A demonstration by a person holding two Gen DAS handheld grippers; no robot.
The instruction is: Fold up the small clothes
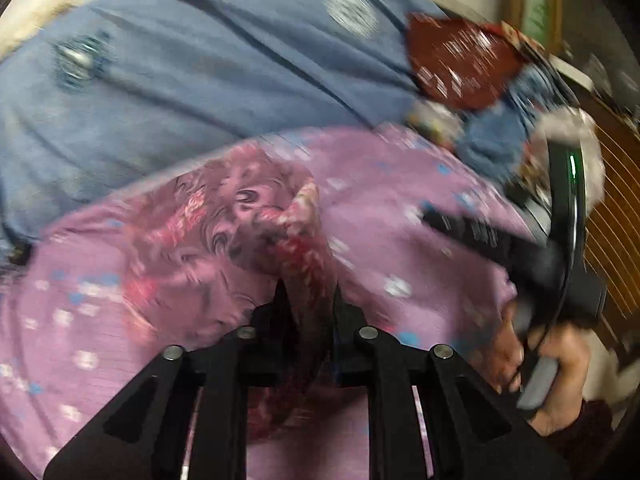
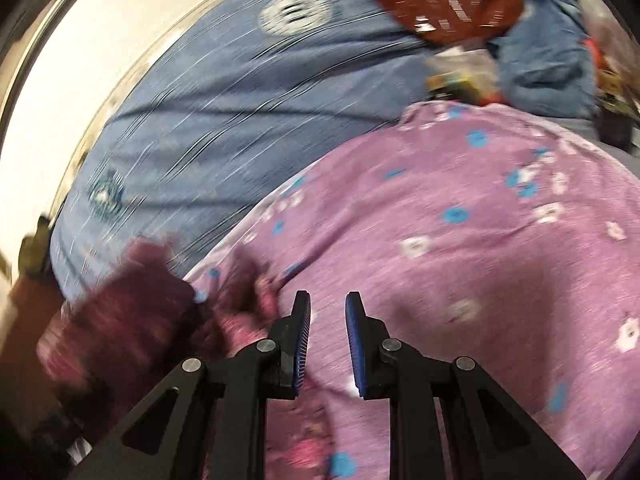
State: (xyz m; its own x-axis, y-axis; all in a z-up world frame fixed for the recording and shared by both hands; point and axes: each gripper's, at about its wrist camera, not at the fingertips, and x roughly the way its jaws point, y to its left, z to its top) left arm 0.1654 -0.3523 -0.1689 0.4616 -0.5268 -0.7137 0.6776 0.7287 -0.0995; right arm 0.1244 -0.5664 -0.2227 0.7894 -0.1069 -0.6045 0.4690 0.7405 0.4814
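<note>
The left gripper (image 1: pixel 308 300) was clamped on a bunched fold of a small patterned garment (image 1: pixel 224 220), a dark pink and maroon piece with swirls and flowers, and the cloth ran up from between its jaws in a loose heap. That heap lay on a lilac sheet with blue and white flowers (image 1: pixel 400 208), which in turn covered part of a blue bedspread (image 1: pixel 200 80).

The right gripper (image 2: pixel 328 320) stood over the lilac sheet with a narrow gap between its blue pads (image 2: pixel 354 336). A bit of the patterned cloth showed just left of and below its jaws, but nothing could be seen gripped between them, so it looked empty. In the left wrist view the person's right hand (image 1: pixel 536 360) held that tool at the sheet's edge.

Both views were smeared with motion, so finer detail of the garment's shape could not be made out.

Judged from this, the fold was barely under way: the garment was crumpled, not laid flat, and no clean crease showed. Farther off lay a dark red cloth (image 2: pixel 448 0) and a blue heap of clothes (image 2: pixel 544 60), seemingly waiting, so most of the work was probably left
</note>
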